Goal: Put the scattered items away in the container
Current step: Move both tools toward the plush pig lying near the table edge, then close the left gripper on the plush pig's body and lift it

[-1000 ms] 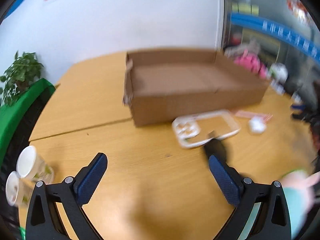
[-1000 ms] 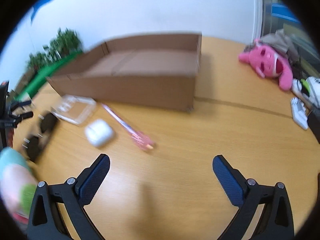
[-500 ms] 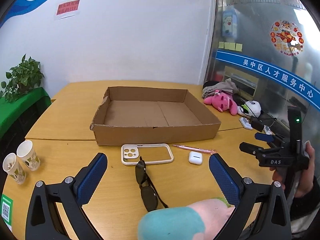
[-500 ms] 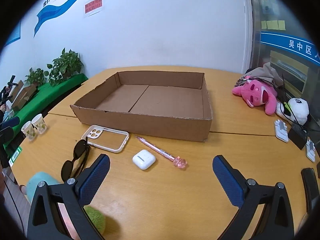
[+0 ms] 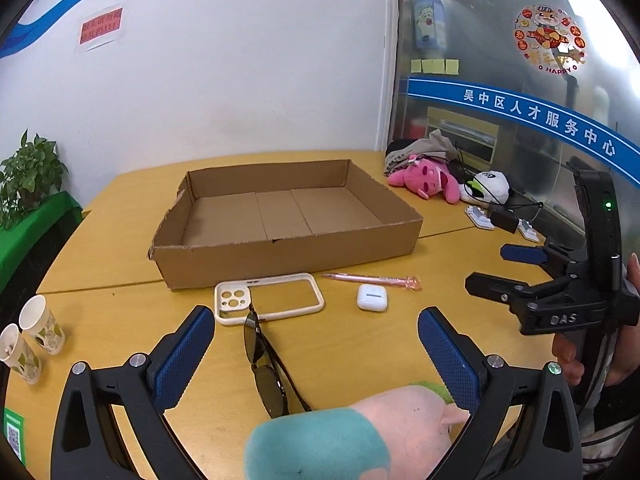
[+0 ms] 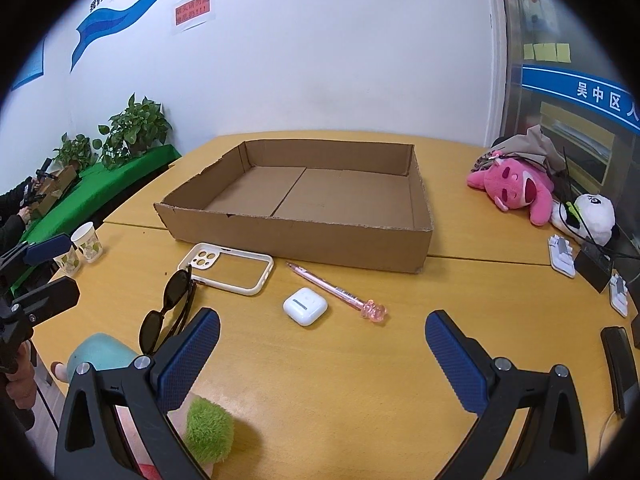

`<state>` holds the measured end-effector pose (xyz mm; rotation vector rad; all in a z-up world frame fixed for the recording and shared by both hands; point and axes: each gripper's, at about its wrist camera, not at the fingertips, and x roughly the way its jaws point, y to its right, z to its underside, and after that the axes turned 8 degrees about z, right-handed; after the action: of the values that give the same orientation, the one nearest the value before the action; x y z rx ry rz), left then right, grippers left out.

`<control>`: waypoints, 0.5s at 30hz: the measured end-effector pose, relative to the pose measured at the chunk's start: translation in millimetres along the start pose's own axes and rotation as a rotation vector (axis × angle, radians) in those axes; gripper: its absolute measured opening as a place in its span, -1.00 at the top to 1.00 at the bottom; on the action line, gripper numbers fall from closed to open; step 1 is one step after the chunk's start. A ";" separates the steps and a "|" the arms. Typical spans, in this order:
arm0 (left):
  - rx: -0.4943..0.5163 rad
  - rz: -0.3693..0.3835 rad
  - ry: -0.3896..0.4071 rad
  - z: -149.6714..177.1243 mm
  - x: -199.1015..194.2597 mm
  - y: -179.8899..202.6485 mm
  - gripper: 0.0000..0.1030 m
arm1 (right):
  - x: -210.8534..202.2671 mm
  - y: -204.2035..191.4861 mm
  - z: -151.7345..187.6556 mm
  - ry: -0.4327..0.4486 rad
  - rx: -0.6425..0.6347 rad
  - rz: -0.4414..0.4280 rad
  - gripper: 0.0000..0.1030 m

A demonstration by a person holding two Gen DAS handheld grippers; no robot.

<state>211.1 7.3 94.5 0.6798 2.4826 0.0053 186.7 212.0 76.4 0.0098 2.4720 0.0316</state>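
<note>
My L gripper [image 5: 312, 344] & R gripper [image 6: 322, 344] both wide open, empty; brown cardboard box [image 5: 280, 216] shallow, torn edge, nothing inside.

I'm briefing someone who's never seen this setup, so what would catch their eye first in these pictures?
The big open cardboard box in the middle of the table, with nothing in it. In front of it lie a phone case, sunglasses, a white earbud case and a pink pen. Both grippers, left and right, are open above the table, and a plush toy lies nearest.
</note>
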 end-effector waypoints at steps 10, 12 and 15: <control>-0.044 0.042 -0.080 42.2 -8.0 -11.7 -1.00 | 7.9 -42.0 57.6 -0.150 -0.019 -0.388 -0.99; -0.054 0.053 -0.112 51.5 -6.6 -14.8 -1.00 | 12.2 -50.4 65.7 -0.177 -0.025 -0.424 -0.99; -0.088 0.086 -0.165 64.7 1.5 -22.4 -1.00 | 17.6 -62.4 73.0 -0.199 -0.049 -0.437 -0.99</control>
<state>233.2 -20.5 35.9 0.7189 2.2799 0.0866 218.2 151.4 6.8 -0.5210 2.2247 -0.0922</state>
